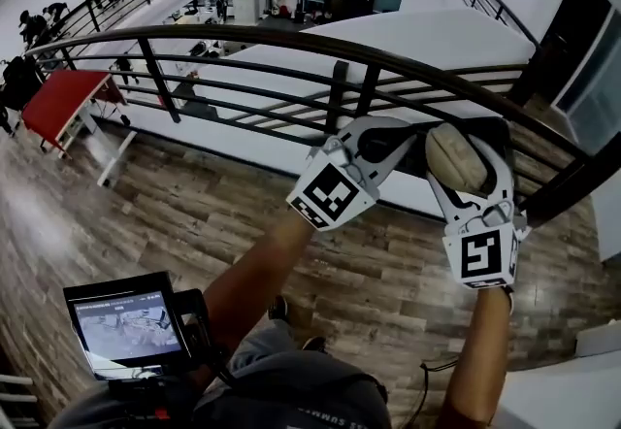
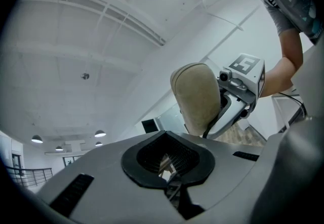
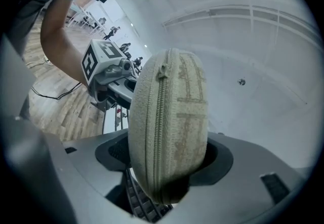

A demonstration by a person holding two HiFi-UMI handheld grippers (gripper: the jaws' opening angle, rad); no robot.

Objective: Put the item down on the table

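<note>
The right gripper (image 1: 468, 141) is clamping a beige zippered pouch (image 1: 454, 163) between its jaws. In the right gripper view the pouch (image 3: 169, 126) is standing on end, its lower end sitting deep between the two dark pads and the rest sticking far out past the jaws, with the zip running up the edge that is facing the camera. The pouch is being held in the air, above the wooden floor (image 1: 194, 214) and just near of a dark railing (image 1: 291, 39); it is not resting on any worktop.

The left gripper (image 1: 393, 136) is hanging just to the left of the right one, its jaws pressed together with nothing between them. It is tilting to the right, towards the pouch, and in the left gripper view the pouch (image 2: 196, 99) is showing just beyond its jaws, not touching them.

Both of the person's forearms are reaching up and away from the body, the right one nearly straight, the left one slanting to the right. A small screen (image 1: 126, 325) is sitting at the person's waist, at the near left.
</note>
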